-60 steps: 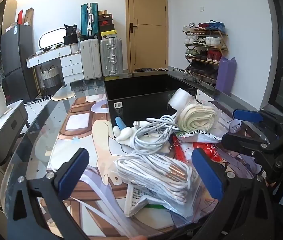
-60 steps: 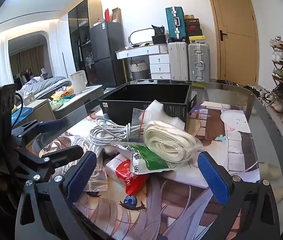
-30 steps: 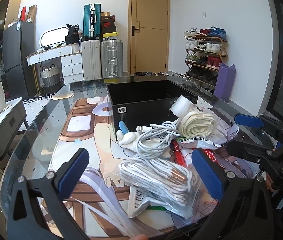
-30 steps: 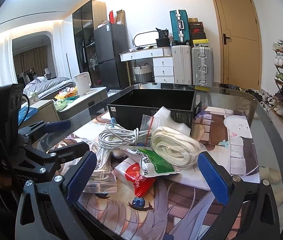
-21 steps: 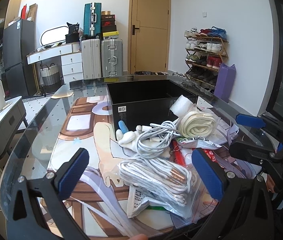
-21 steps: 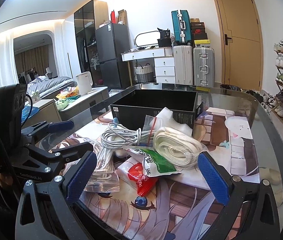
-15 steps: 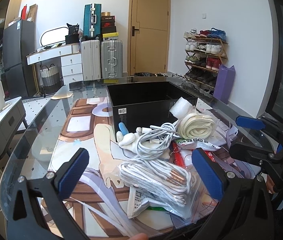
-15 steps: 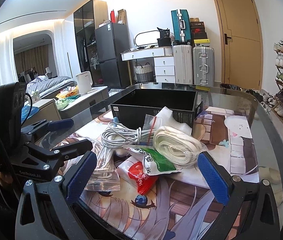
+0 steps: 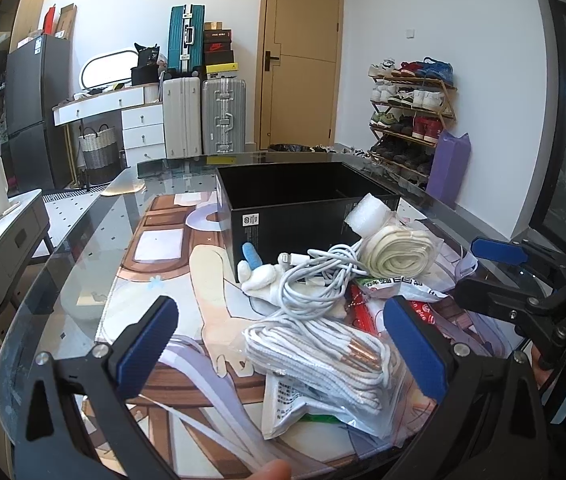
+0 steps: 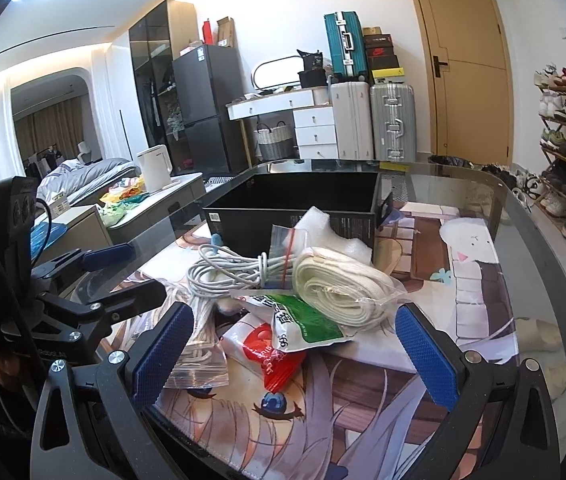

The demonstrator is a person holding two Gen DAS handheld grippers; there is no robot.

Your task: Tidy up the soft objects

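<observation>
We hold both grippers above the near edge of the glass table [image 9: 83, 240], jaws wide apart and gripping nothing. Our left gripper [image 9: 283, 344] hangs over a clear bag of white cord [image 9: 319, 356]. Our right gripper [image 10: 295, 344] faces a green-and-white packet [image 10: 303, 320] that lies on a red packet [image 10: 279, 356]. Just behind these sit a bagged roll of cream strap [image 10: 339, 292], a bundle of white cable [image 9: 315, 272], a piece of white foam [image 9: 367, 216] and a small white plush toy [image 9: 259, 272]. The pile lies against the near side of the open black box [image 9: 291, 200].
</observation>
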